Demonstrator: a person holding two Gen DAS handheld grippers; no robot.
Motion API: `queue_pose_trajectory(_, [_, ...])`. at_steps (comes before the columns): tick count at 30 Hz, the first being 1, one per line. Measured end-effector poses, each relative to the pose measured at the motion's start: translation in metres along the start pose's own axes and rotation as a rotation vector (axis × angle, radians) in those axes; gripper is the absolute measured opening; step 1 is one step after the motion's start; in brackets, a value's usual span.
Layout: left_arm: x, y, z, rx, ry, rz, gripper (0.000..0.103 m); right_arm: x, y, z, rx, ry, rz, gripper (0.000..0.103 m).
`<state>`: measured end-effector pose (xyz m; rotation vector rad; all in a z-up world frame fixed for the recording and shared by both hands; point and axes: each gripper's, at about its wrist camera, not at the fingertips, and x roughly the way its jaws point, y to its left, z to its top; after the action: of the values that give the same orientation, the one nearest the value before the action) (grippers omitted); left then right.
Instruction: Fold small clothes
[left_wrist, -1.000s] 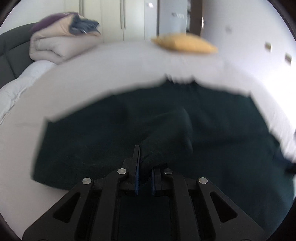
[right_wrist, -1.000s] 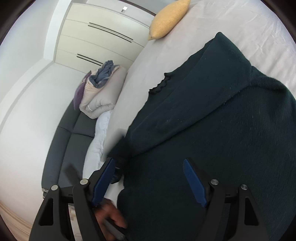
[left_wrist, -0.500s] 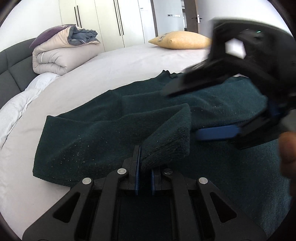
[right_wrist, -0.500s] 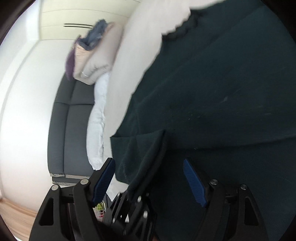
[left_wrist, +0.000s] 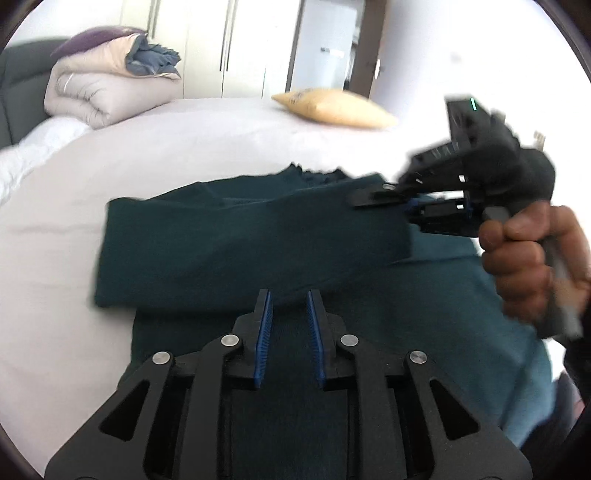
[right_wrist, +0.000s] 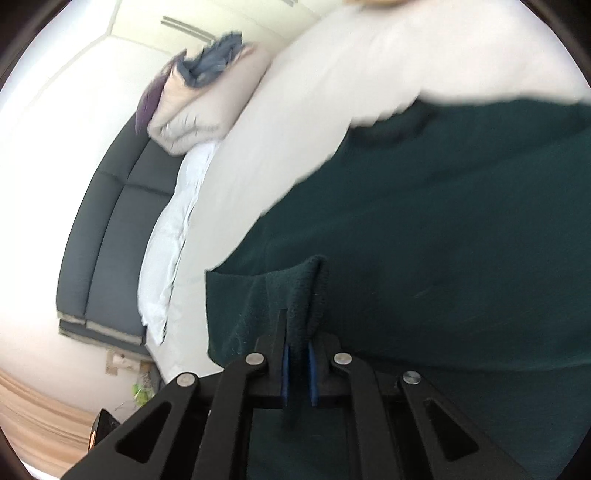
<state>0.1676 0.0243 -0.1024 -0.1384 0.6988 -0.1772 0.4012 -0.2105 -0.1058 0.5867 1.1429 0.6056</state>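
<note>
Sweater on bed; right gripper fingers closing on cuff.

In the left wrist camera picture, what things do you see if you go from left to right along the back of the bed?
Folded duvet → yellow pillow → right hand-held gripper, closing on the dark green garment.

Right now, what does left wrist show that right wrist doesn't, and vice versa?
Left wrist only: the right hand around its handle, most of the yellow pillow, and the left gripper, jaws opening with nothing between them.
Right wrist only: the right gripper closing on a bunched edge of the dark green garment, plus wooden floor.
Both: garment, white bed, folded duvet, dark headboard.
</note>
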Motion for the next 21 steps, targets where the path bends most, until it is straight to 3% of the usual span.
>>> queue_pose_trajectory(7, [-0.009, 0.089, 0.012, -0.296, -0.019, 0.051, 0.018, -0.058, -0.058, 0.028, 0.022, -0.089, -0.218, 0.009])
queue_pose_trajectory(11, [-0.005, 0.126, 0.028, -0.373, -0.028, 0.075, 0.018, -0.062, -0.080, 0.035, 0.053, -0.102, -0.257, 0.009])
queue_pose_trajectory(15, [0.000, 0.148, 0.052, -0.390, -0.040, 0.077, 0.018, -0.069, -0.101, 0.039, 0.056, -0.110, -0.296, 0.009])
queue_pose_trajectory(21, [0.030, 0.124, 0.098, -0.300, -0.018, 0.044, 0.018, -0.066, -0.102, 0.045, 0.050, -0.109, -0.338, 0.009])
